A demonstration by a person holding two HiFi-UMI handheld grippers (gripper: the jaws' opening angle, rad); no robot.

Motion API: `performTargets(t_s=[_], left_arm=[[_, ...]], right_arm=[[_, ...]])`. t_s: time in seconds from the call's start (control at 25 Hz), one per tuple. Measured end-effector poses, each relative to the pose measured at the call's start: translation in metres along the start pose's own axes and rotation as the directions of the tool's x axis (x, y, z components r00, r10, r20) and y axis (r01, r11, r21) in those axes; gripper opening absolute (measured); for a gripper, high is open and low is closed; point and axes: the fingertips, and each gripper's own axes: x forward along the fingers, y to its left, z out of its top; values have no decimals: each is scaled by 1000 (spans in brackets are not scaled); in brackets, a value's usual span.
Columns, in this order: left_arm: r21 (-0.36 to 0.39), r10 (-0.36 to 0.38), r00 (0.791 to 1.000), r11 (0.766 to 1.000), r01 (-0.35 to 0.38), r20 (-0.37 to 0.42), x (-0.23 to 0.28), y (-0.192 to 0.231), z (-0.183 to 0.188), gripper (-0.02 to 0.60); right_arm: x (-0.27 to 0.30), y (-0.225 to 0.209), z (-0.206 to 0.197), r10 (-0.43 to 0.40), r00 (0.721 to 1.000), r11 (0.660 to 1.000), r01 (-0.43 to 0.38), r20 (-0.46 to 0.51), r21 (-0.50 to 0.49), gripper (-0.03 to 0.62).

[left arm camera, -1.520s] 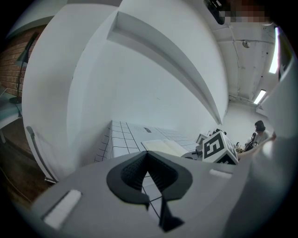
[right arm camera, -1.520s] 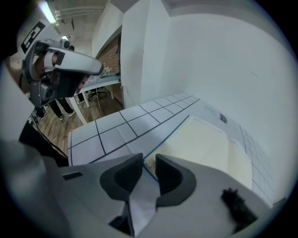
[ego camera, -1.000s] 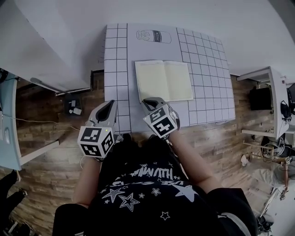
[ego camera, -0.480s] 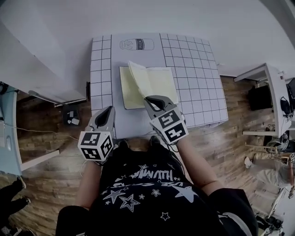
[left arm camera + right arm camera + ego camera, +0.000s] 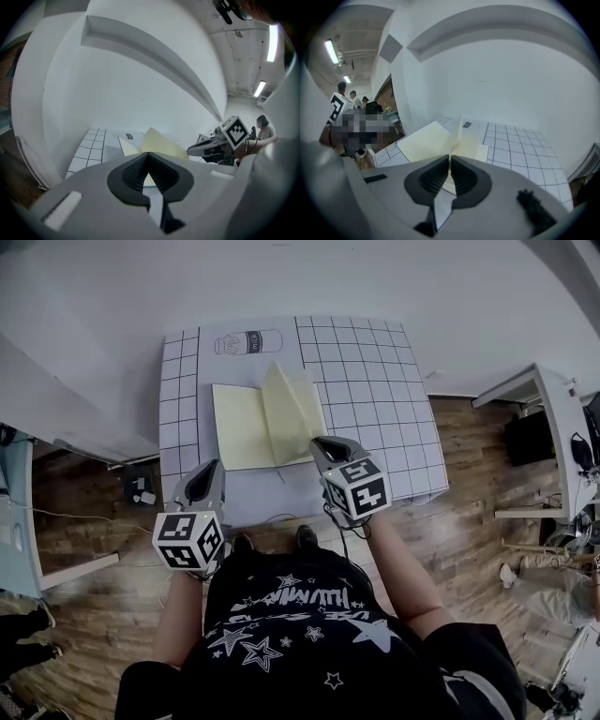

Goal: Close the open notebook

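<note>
The notebook (image 5: 244,427) lies on the gridded white table (image 5: 375,381), its left cream page flat. Its right half (image 5: 292,407) stands raised and leans toward the left page. My right gripper (image 5: 323,443) is shut on the front edge of that raised half. In the right gripper view the upright leaf (image 5: 457,136) runs straight into the closed jaws of the right gripper (image 5: 450,158). My left gripper (image 5: 208,471) hovers by the table's front edge, left of and apart from the notebook. Nothing is held in the left gripper (image 5: 149,154), whose jaws meet; the raised leaf (image 5: 161,143) shows beyond it.
A printed milk-bottle outline (image 5: 247,341) marks the table behind the notebook. Wooden floor surrounds the table. A white desk (image 5: 548,390) stands at the right and white furniture (image 5: 56,418) at the left. People stand far off in the right gripper view.
The notebook lay flat open a second ago with the right gripper at its front edge. Since then the right gripper has lifted the right half up and leftward. The left gripper has shifted slightly.
</note>
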Motion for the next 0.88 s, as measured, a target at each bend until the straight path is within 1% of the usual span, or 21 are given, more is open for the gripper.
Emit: performTargets(t_s=[0.16, 0.28, 0.36, 0.44, 0.52, 0.56, 0.6, 0.64, 0.68, 0.72, 0.8, 0.84, 0.88], left_arm=[[10, 28, 1000, 1000, -27, -11, 4, -11, -1, 9], [10, 52, 998, 999, -52, -27, 6, -16, -5, 9], [8, 62, 997, 998, -62, -35, 10, -20, -8, 9], [3, 70, 997, 998, -70, -38, 14, -23, -9, 9], [-2, 75, 996, 997, -75, -38, 17, -28, -10, 9], [-3, 76, 996, 997, -76, -36, 19, -31, -10, 9], [-3, 76, 996, 997, -76, -35, 21, -33, -10, 9], [-3, 76, 997, 997, -76, -33, 24, -36, -10, 9], [-3, 75, 997, 997, -76, -32, 26, -38, -9, 9], [-3, 75, 997, 997, -75, -30, 28, -41, -9, 9], [-3, 74, 997, 997, -75, -27, 32, -46, -7, 9], [-3, 75, 997, 997, -75, -26, 34, -49, -7, 9], [-3, 77, 997, 997, -77, -25, 36, -52, -7, 9]], right_arm=[[8, -36, -39, -9, 997, 997, 15, -83, 72, 25], [19, -50, -71, 19, 988, 990, 3, -156, 141, 25], [24, -56, -84, 39, 982, 983, -5, -183, 183, 25], [27, -58, -89, 55, 979, 982, -18, -198, 186, 25], [26, -61, -84, 51, 982, 986, -20, -184, 164, 25], [24, -63, -76, 42, 987, 988, -18, -155, 156, 25], [21, -66, -65, 34, 994, 988, -18, -107, 153, 25], [16, -68, -51, 29, 999, 987, -23, -38, 156, 25], [9, -68, -33, 33, 998, 986, -40, 49, 161, 25], [1, -65, -15, 49, 989, 984, -72, 140, 163, 25], [-15, -48, 19, 125, 950, 977, -168, 286, 133, 25], [-20, -36, 31, 175, 929, 971, -217, 326, 96, 25], [-21, -24, 37, 224, 915, 966, -255, 335, 52, 25]])
